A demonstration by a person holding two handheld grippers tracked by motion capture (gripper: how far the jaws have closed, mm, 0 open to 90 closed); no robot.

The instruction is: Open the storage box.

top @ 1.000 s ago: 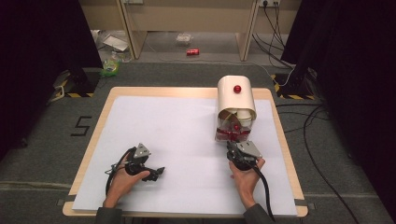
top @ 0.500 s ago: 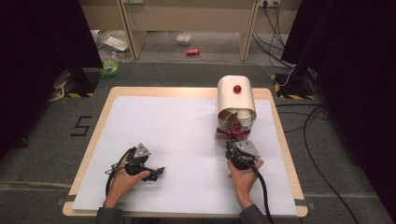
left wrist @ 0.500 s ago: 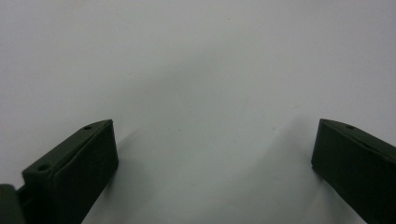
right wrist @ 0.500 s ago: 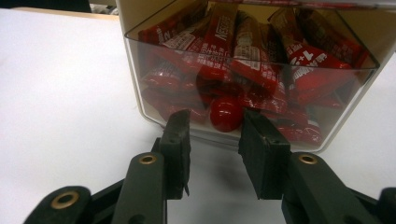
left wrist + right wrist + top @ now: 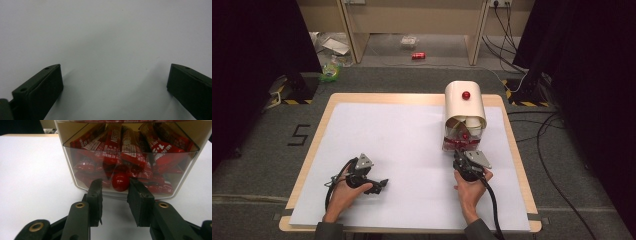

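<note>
Now the right tool (image 5: 114,186) brackets the dispenser's red knob (image 5: 120,181), unclosed; left tool (image 5: 113,82) gapes empty.

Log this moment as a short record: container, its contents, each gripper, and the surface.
container: cream dispenser box with a clear front drawer, standing at the table's far right
contents: red sachets piled inside the drawer
drawer knob: red knob low on the drawer front
right gripper: jaws apart, either side of the knob, not closed on it
left gripper: jaws wide apart over bare sheet
surface: white sheet on a wooden table
</note>
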